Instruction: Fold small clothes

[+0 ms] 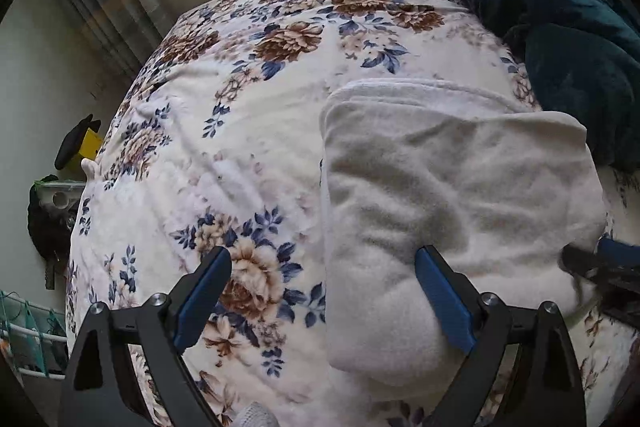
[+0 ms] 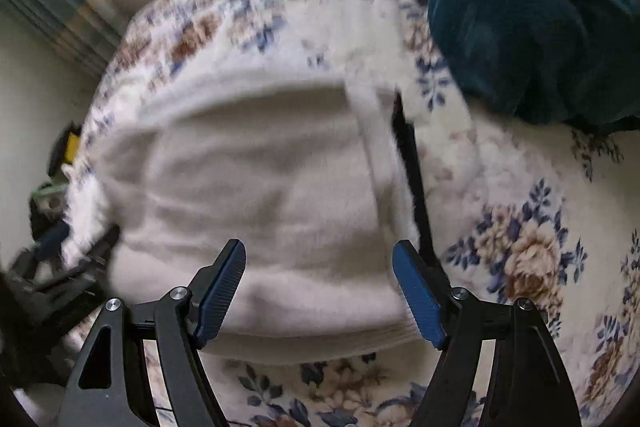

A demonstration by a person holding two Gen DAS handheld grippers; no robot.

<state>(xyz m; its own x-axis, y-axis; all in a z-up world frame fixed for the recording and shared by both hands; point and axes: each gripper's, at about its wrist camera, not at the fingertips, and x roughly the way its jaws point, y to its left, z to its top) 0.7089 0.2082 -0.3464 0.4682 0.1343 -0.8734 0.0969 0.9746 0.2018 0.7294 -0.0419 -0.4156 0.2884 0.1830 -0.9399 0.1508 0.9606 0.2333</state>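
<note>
1. Cream-white fleece garment (image 1: 452, 211), soft and folded into a thick rectangle, lies flat on the floral plush bedspread (image 1: 240, 131), white with brown and blue flowers.
2. Seen from the left wrist, the left gripper (image 1: 323, 291) has its blue-padded fingers (image 1: 442, 301) spread wide and grasps nothing; one finger hangs over the bedspread, the other over the near-left part of the garment.
3. From the right wrist, the right gripper (image 2: 319, 287) is likewise released, its fingers straddling the near edge of the garment (image 2: 260, 195); this view is blurred.
4. Whether either gripper's pads touch the fleece cannot be told.
5. A dark teal plush blanket (image 1: 560, 15) is bunched on the bedspread just beyond the garment's far-right corner.
6. Striped curtains (image 1: 108, 3) hang beside the bed.
</note>
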